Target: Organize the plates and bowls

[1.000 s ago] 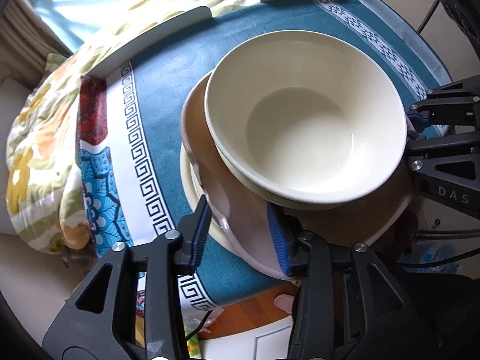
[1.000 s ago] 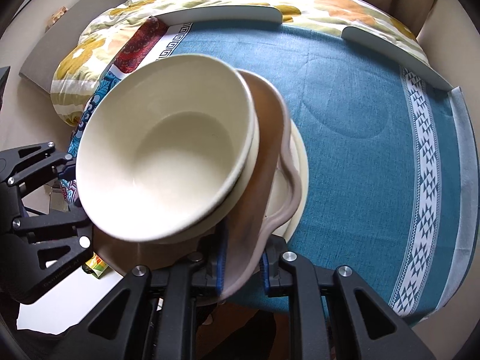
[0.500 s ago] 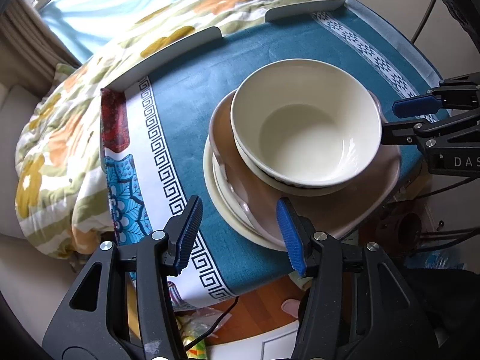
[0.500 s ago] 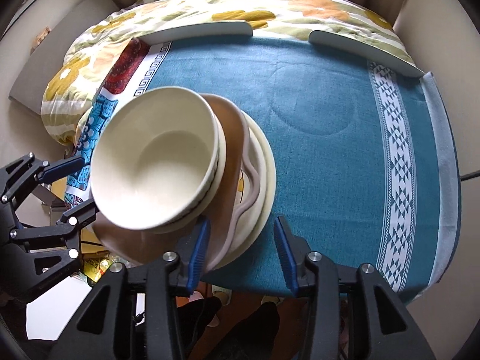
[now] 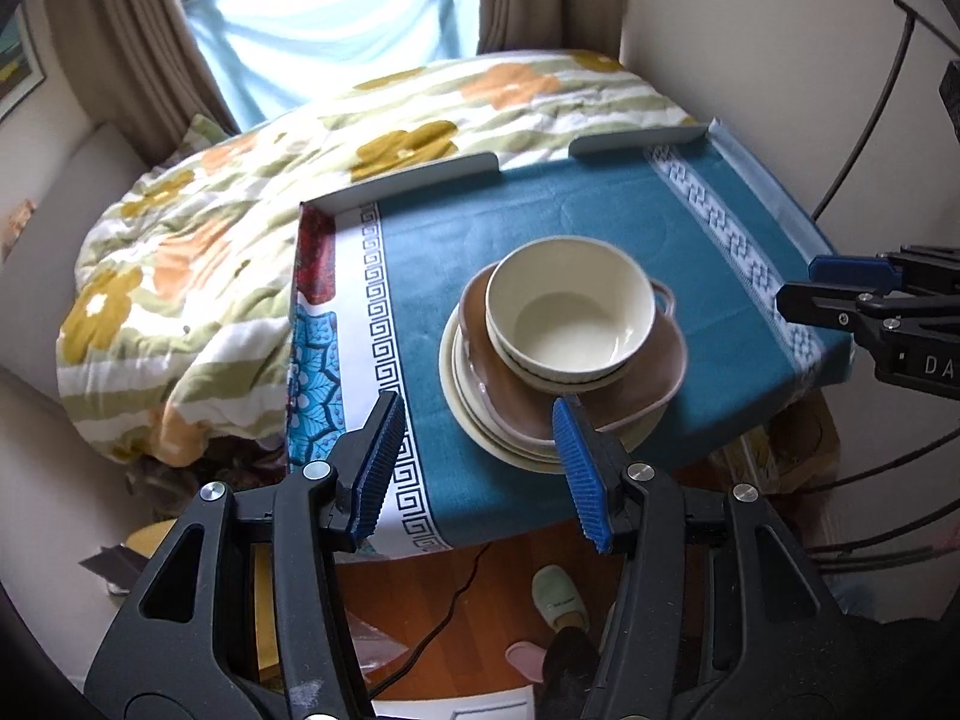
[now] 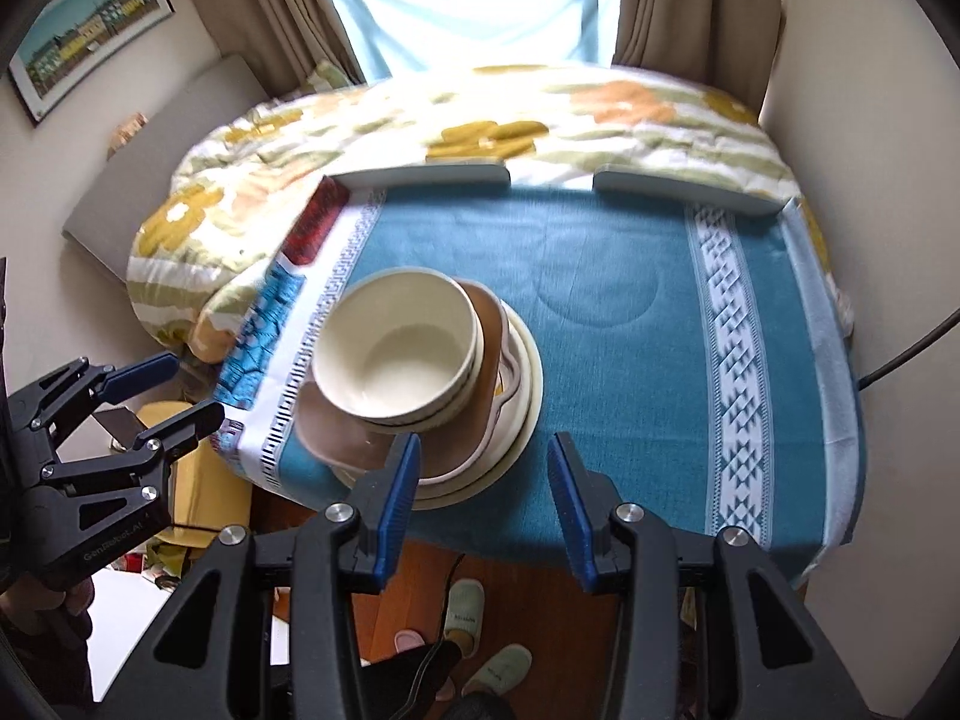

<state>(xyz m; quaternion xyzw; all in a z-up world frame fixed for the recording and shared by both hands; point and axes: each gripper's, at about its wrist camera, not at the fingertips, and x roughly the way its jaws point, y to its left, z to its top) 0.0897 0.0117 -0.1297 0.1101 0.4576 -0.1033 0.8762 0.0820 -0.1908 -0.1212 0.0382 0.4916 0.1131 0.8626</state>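
My left gripper (image 5: pixel 477 468) hangs above the near edge of the table (image 5: pixel 540 228), its 2 blue pads (image 5: pixel 378 468) standing moderately apart with nothing between them. My right gripper (image 6: pixel 483 498) sits the same way over the near edge; its jaws have just been opening, and they are now empty, parted about as far as the left pair. Neither gripper touches any dish.

Beyond the fingertips, the dishes form 1 stack near the near edge of the table, toward its left side as the right wrist sees it. A cream bowl (image 5: pixel 567 318) sits on top, upright, nested in a second cream bowl whose dark-striped rim shows just below it. Under those lies a brown dish with handles (image 5: pixel 654 372), a little askew, overhanging the cream plates (image 5: pixel 447 360) at the bottom.

The stack rests on a teal tablecloth (image 6: pixel 600 240) with white patterned bands along its left and right edges. 2 pale raised rails (image 6: pixel 432 174) run along the far edge. Past that edge lies a floral quilt (image 6: pixel 540 114), then a curtained window (image 6: pixel 480 0). Below the near edge I see wooden floor and slippers (image 6: pixel 465 606).
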